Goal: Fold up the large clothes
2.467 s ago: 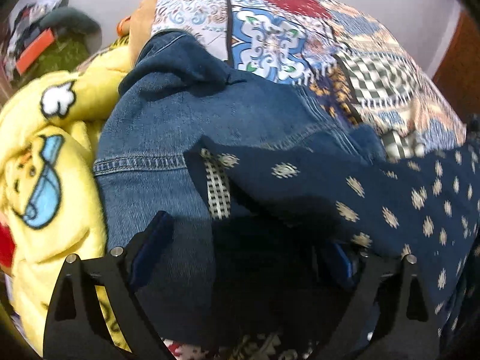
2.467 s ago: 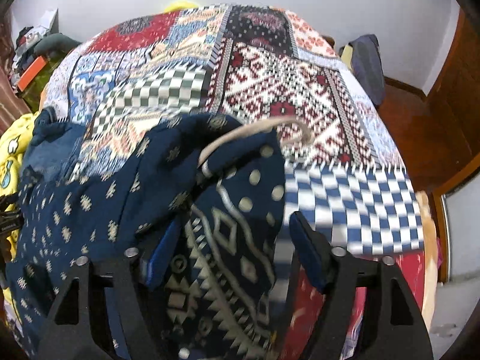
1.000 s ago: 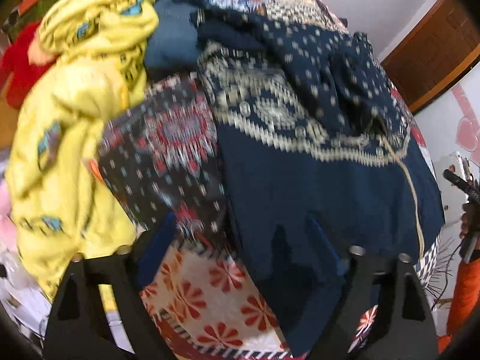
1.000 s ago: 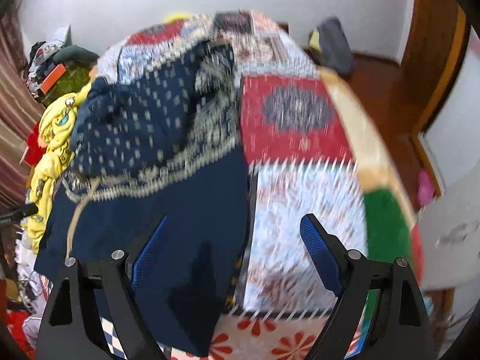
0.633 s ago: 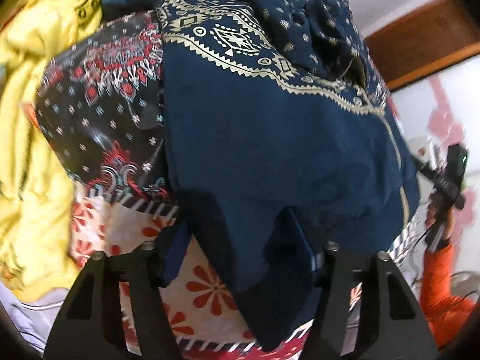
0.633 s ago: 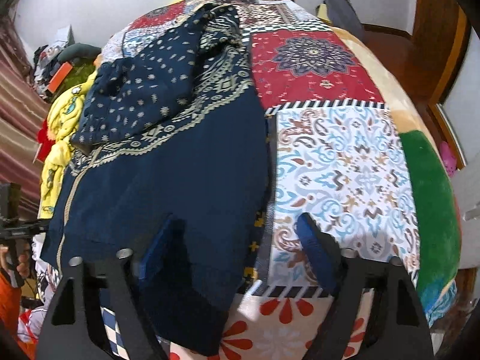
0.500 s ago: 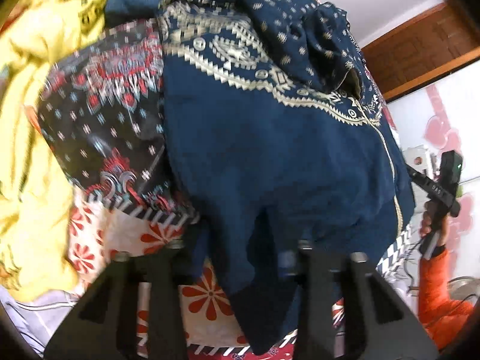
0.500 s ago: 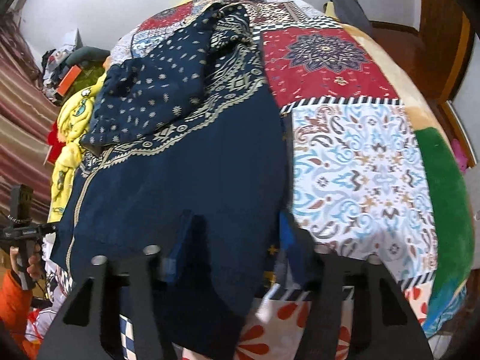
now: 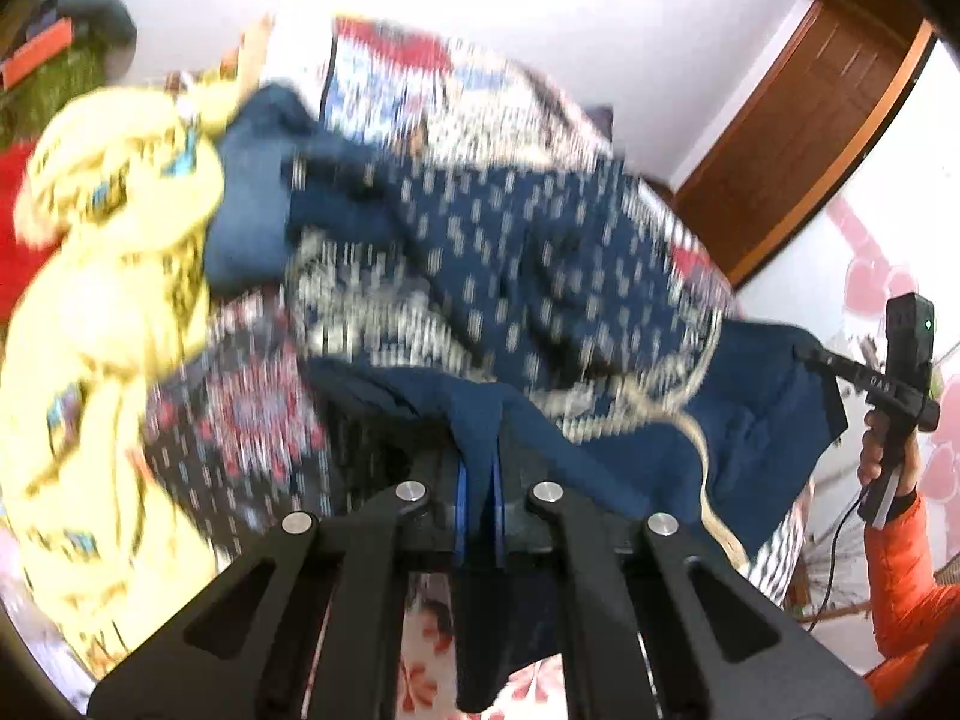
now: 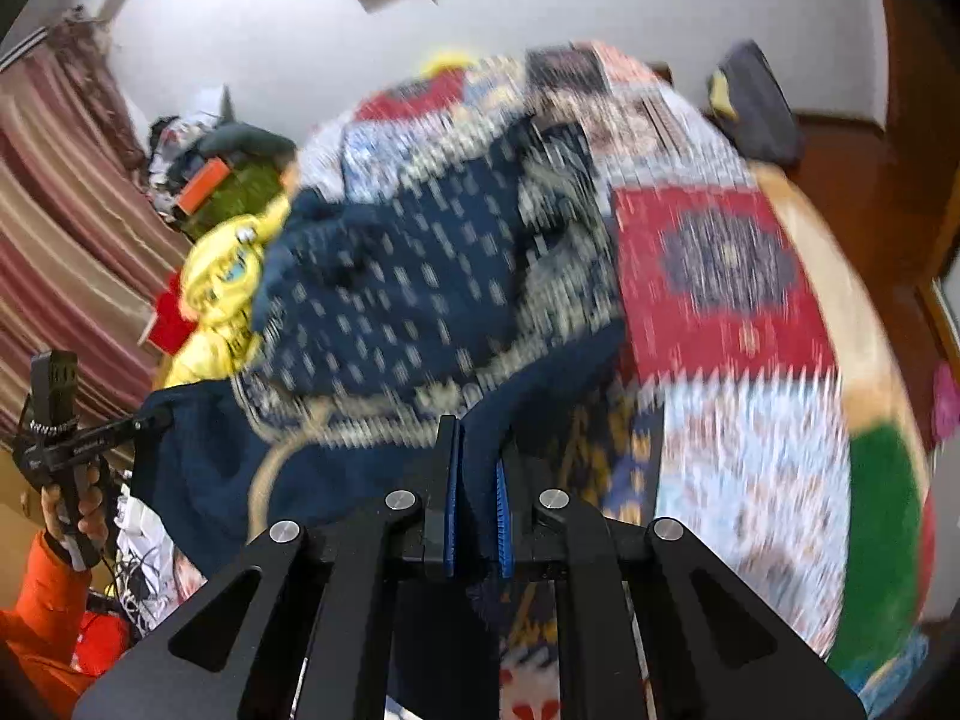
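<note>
Navy patterned garment (image 9: 510,276) heaped on patchwork quilt bed (image 10: 750,432), near hem pinched in both my tools: left tool (image 9: 477,498) and right tool (image 10: 477,516) just clamped on cloth. No fold made yet; spreading and folding remain. Yellow garment (image 9: 102,300) waits far left.

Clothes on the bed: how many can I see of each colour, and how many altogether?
Navy patterned garment, held up by both claws: 1
Plain blue garment: 1
Yellow printed garment: 1
Total: 3
They lie on a patchwork bedspread, which is not counted; blur may hide other pieces.
</note>
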A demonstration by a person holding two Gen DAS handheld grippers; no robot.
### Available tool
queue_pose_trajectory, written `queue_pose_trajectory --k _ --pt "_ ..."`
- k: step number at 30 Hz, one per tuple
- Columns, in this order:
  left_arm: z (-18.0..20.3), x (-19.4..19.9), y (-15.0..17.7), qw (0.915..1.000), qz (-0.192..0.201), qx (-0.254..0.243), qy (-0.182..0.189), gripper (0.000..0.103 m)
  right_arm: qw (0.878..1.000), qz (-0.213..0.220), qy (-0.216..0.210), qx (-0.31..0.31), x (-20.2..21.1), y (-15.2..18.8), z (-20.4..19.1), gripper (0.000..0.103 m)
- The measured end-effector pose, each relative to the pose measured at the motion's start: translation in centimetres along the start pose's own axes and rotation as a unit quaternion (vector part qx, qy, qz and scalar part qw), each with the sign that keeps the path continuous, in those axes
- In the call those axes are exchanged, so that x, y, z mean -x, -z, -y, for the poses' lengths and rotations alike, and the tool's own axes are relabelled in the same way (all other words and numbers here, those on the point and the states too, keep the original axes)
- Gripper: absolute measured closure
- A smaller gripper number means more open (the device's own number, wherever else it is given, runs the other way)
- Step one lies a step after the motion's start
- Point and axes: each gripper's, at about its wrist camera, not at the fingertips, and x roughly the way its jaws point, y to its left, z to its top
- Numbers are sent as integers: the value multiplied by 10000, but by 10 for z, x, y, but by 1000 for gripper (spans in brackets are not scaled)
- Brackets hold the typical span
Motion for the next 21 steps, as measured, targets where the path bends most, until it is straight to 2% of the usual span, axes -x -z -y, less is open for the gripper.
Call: queue_pose_trajectory --k 6,10,15,21 --pt "-8 3 -63 9976 677 162 -52 98 9987 504 11 71 -10 -54 0 94" --pt "-25 -18 -99 9952 831 422 -288 98 9975 664 -52 -247 -38 -98 20 94" --pt "-61 -69 -134 9918 768 887 -516 98 9965 645 161 -515 -88 -138 41 94" --pt "-99 -148 -147 9885 277 1083 -1022 98 9954 274 419 -816 -155 -160 67 94"
